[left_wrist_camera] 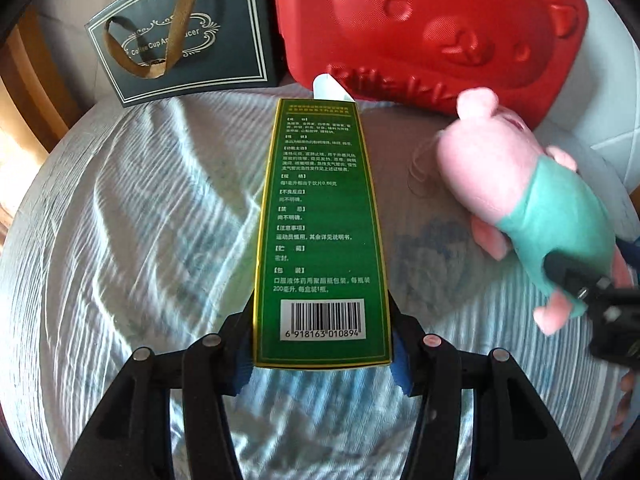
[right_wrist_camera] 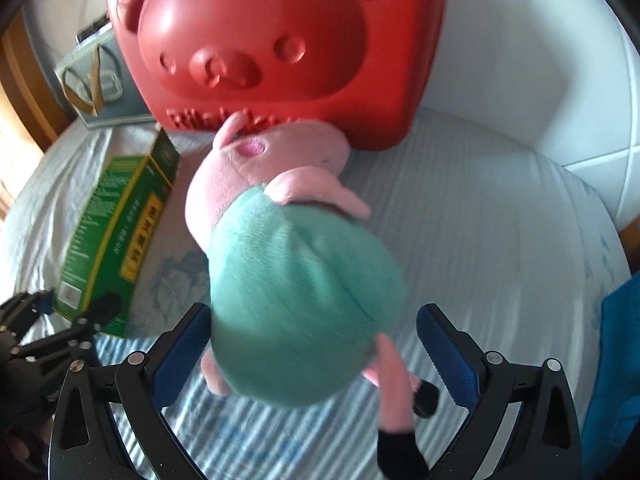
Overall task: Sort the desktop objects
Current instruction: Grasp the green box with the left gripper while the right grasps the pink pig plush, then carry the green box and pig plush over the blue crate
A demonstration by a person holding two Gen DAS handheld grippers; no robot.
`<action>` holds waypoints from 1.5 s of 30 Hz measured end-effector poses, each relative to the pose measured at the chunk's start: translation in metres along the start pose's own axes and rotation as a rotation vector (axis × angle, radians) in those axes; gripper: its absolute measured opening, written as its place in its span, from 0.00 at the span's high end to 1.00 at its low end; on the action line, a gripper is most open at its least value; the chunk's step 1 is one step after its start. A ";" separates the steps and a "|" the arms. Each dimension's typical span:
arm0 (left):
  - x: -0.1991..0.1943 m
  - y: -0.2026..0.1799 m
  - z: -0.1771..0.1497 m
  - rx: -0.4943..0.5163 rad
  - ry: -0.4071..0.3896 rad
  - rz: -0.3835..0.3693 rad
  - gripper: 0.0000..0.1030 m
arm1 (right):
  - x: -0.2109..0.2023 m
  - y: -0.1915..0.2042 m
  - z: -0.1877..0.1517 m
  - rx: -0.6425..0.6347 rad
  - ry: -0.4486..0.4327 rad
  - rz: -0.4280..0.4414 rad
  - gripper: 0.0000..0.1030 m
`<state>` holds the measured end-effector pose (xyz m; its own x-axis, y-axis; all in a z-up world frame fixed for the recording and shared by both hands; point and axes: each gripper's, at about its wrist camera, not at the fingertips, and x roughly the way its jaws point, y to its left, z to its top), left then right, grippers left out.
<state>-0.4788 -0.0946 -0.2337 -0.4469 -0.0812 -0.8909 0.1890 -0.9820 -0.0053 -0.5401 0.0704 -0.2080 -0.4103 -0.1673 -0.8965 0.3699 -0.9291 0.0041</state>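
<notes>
Blue pads of my left claw (left_wrist_camera: 322,354) pinch the near end of the green box (left_wrist_camera: 320,220), barcode end, w/ the box pointing far toward the red bear case (left_wrist_camera: 432,28) and the dark gift bag (left_wrist_camera: 180,36) at far left. It's cardboard, so probably light and stiff but crushable; I'd hold on the long side walls, not the flap end. My right claw (right_wrist_camera: 316,356) sits wide around the pink plush pig (right_wrist_camera: 288,248): left pad touches its teal shirt, right pad looks clear of it, so I can't say it's gripped. Pig lies on the striped bed sheet (right_wrist_camera: 480,220), snout against the case. Soft, squashy, grippy; best taken across the body, not a limb.
</notes>
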 end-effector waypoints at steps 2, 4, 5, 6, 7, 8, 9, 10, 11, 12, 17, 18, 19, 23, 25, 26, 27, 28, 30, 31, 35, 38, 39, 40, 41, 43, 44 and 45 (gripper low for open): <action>0.001 -0.004 0.004 -0.002 -0.002 -0.002 0.49 | 0.008 0.003 0.002 -0.014 0.016 -0.023 0.00; 0.004 -0.005 0.007 -0.001 -0.008 -0.004 0.49 | 0.014 0.003 0.004 -0.018 0.028 -0.050 0.00; 0.002 -0.006 0.008 0.003 -0.010 -0.004 0.49 | 0.017 0.001 0.005 -0.012 0.031 -0.055 0.00; 0.003 -0.008 0.009 0.007 -0.013 -0.004 0.49 | 0.020 -0.002 0.007 0.000 0.035 -0.059 0.00; 0.003 -0.009 0.010 0.008 -0.015 0.000 0.49 | 0.023 -0.004 0.008 0.012 0.042 -0.057 0.00; 0.003 -0.010 0.010 0.009 -0.018 0.002 0.49 | 0.025 -0.006 0.008 0.021 0.048 -0.051 0.00; 0.002 -0.012 0.009 0.013 -0.022 0.005 0.49 | 0.027 -0.009 0.008 0.027 0.052 -0.039 0.00; 0.000 -0.012 0.009 0.015 -0.026 0.006 0.49 | 0.027 -0.010 0.008 0.034 0.051 -0.032 0.00; -0.002 -0.013 0.008 0.016 -0.031 0.005 0.49 | 0.024 -0.011 0.006 0.043 0.042 -0.032 0.00; -0.005 -0.013 0.006 0.019 -0.036 0.005 0.49 | 0.018 -0.012 0.004 0.046 0.021 -0.035 0.10; -0.032 -0.015 -0.005 0.029 -0.077 0.010 0.49 | -0.011 -0.014 -0.006 0.058 -0.017 -0.020 0.20; -0.042 -0.017 -0.009 0.037 -0.090 0.012 0.49 | -0.017 -0.014 -0.008 0.060 -0.025 -0.015 0.21; -0.051 -0.014 -0.012 0.043 -0.100 0.011 0.49 | -0.028 -0.014 -0.013 0.062 -0.039 -0.011 0.21; -0.087 -0.016 -0.033 0.055 -0.136 0.004 0.49 | -0.066 -0.007 -0.029 0.074 -0.092 0.004 0.21; -0.108 -0.014 -0.043 0.054 -0.162 0.005 0.49 | -0.092 -0.004 -0.040 0.079 -0.130 -0.001 0.21; -0.118 -0.011 -0.044 0.051 -0.173 0.003 0.49 | -0.104 -0.002 -0.045 0.081 -0.145 0.000 0.21; -0.129 -0.012 -0.049 0.048 -0.184 0.001 0.49 | -0.115 0.000 -0.050 0.081 -0.161 0.002 0.21; -0.141 -0.009 -0.053 0.044 -0.197 0.001 0.49 | -0.130 0.003 -0.057 0.078 -0.181 0.004 0.21; -0.167 -0.006 -0.062 0.033 -0.222 0.000 0.49 | -0.150 0.014 -0.063 0.073 -0.217 0.003 0.21; -0.175 -0.002 -0.063 0.029 -0.232 -0.003 0.49 | -0.168 0.018 -0.069 0.071 -0.243 0.003 0.21; -0.215 0.015 -0.077 0.018 -0.284 -0.012 0.49 | -0.226 0.032 -0.084 0.074 -0.327 -0.005 0.21; -0.245 0.027 -0.088 0.012 -0.328 -0.021 0.49 | -0.269 0.039 -0.099 0.077 -0.391 -0.022 0.21; -0.257 0.030 -0.092 0.017 -0.344 -0.025 0.49 | -0.280 0.042 -0.102 0.079 -0.408 -0.028 0.20; -0.264 0.033 -0.095 0.024 -0.355 -0.030 0.49 | -0.294 0.046 -0.108 0.088 -0.429 -0.036 0.20; -0.274 0.036 -0.098 0.033 -0.367 -0.039 0.49 | -0.303 0.049 -0.112 0.095 -0.443 -0.043 0.20; -0.292 0.043 -0.106 0.044 -0.394 -0.056 0.49 | -0.327 0.054 -0.126 0.109 -0.473 -0.061 0.20; -0.300 0.047 -0.110 0.046 -0.407 -0.062 0.49 | -0.338 0.058 -0.132 0.118 -0.489 -0.067 0.20; -0.308 0.052 -0.114 0.052 -0.418 -0.068 0.49 | -0.347 0.061 -0.138 0.126 -0.503 -0.073 0.20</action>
<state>-0.2323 -0.1008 -0.0116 -0.7752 -0.0675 -0.6281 0.1072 -0.9939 -0.0255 -0.2604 0.1169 0.0420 -0.7923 -0.2092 -0.5732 0.2348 -0.9716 0.0301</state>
